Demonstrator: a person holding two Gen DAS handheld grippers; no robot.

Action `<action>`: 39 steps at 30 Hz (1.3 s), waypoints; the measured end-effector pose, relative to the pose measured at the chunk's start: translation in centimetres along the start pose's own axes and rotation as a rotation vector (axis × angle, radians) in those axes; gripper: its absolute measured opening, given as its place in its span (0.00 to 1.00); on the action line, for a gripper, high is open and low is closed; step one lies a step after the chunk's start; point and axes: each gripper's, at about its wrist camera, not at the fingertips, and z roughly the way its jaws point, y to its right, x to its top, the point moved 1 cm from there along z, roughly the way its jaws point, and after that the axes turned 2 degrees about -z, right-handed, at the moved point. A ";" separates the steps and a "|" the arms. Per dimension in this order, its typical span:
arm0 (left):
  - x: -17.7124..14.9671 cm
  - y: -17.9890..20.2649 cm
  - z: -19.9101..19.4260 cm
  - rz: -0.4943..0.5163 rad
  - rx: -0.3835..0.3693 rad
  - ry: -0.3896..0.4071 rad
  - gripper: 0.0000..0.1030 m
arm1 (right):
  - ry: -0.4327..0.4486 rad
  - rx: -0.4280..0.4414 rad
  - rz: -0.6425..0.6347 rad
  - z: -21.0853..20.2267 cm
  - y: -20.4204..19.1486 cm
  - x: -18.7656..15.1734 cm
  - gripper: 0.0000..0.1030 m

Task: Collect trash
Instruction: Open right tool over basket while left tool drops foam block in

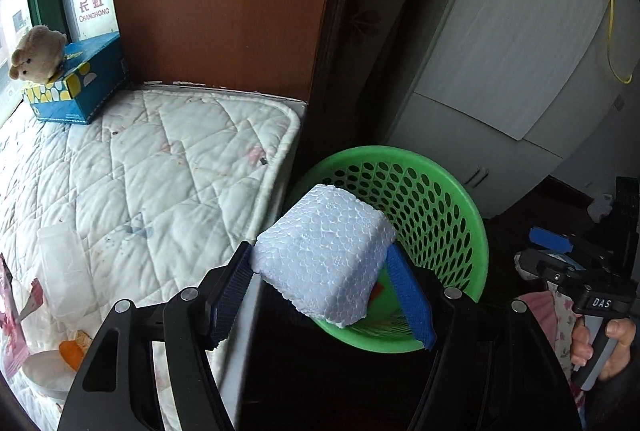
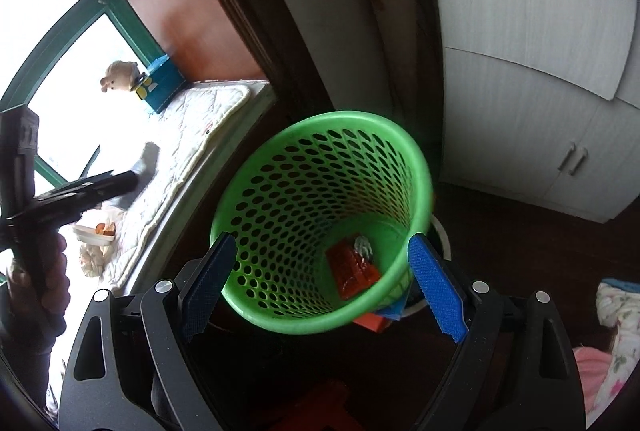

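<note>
My left gripper (image 1: 322,277) is shut on a white foam block (image 1: 324,257) and holds it above the near rim of the green mesh trash basket (image 1: 448,199), just off the mattress edge. In the right wrist view my right gripper (image 2: 320,271) is open, its blue pads on either side of the basket's (image 2: 280,199) near rim without touching it. A red wrapper (image 2: 352,269) and a crumpled scrap lie at the basket's bottom. The left gripper's body (image 2: 80,191) shows at the left of that view.
A quilted white mattress (image 1: 160,159) carries a blue tissue box (image 1: 80,83), a plush toy (image 1: 36,51), a clear plastic container (image 1: 64,271), an orange piece (image 1: 72,349) and a pink wrapper (image 1: 12,323). A white wardrobe (image 1: 520,51) stands behind the basket. The floor is dark.
</note>
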 end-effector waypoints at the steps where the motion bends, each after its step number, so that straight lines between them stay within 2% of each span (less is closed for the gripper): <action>1: 0.0 0.5 0.4 0.003 0.000 -0.006 0.64 | 0.001 0.003 0.004 -0.1 0.3 -0.1 0.85; 8: -0.3 3.0 2.6 0.001 -0.013 -0.037 0.66 | -0.020 -0.016 0.010 -0.7 1.6 -0.4 0.85; 10: -0.3 3.5 2.9 0.007 -0.013 -0.041 0.72 | -0.016 -0.025 0.012 -1.0 1.9 -0.5 0.85; 20: -0.5 4.0 1.5 0.006 -0.039 -0.009 0.80 | -0.009 -0.046 0.017 -1.7 2.2 -0.5 0.85; 28: -0.4 1.5 -1.6 -0.064 -0.016 0.047 0.80 | -0.002 -0.037 -0.007 -1.8 0.5 -0.2 0.85; 39: -1.0 -3.7 -6.8 -0.145 0.091 0.129 0.81 | 0.004 -0.003 -0.061 -1.2 -3.7 0.4 0.85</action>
